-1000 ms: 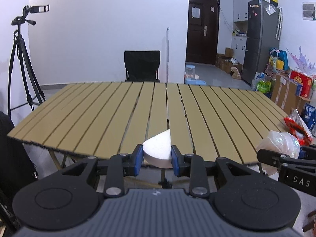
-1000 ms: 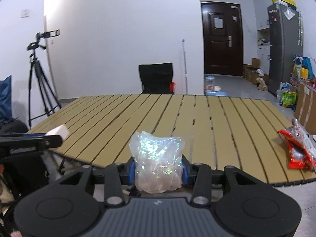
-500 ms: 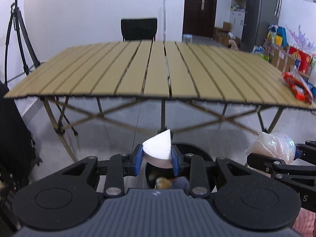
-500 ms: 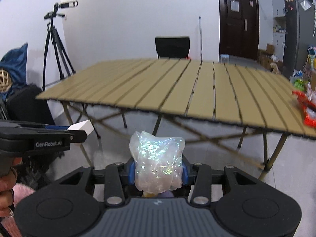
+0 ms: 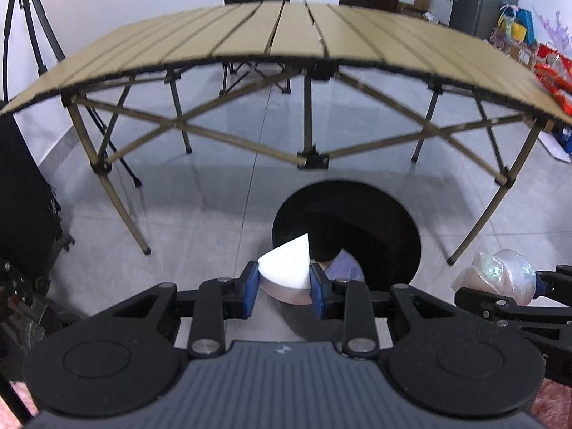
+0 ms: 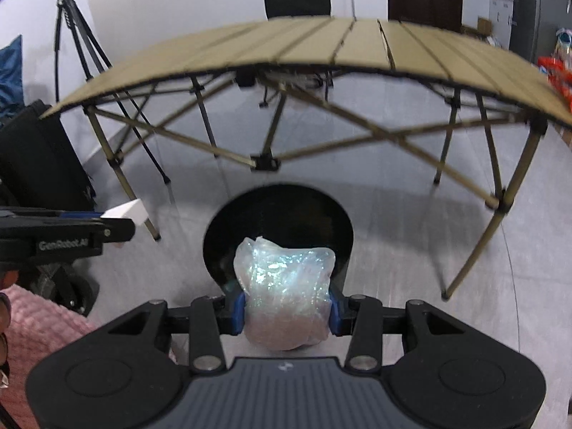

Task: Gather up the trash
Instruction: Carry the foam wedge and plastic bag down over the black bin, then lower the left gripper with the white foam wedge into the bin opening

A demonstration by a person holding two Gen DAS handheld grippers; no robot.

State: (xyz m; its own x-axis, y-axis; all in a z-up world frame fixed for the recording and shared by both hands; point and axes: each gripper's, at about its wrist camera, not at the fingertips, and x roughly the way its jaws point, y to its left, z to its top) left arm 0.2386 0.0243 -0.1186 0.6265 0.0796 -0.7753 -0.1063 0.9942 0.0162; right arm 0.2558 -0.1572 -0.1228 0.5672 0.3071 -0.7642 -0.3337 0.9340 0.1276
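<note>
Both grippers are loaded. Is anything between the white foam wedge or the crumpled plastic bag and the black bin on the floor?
Nothing visible. The white foam wedge in the left gripper and the crumpled plastic bag in the right gripper both face the black bin, whose mouth is open. The folding table stands farther back.

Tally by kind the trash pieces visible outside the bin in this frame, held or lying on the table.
White foam wedge, in the left gripper: 1
Crumpled clear plastic, in the right gripper: 1
Red snack wrapper, on the table's right edge: 1
Total: 3
</note>
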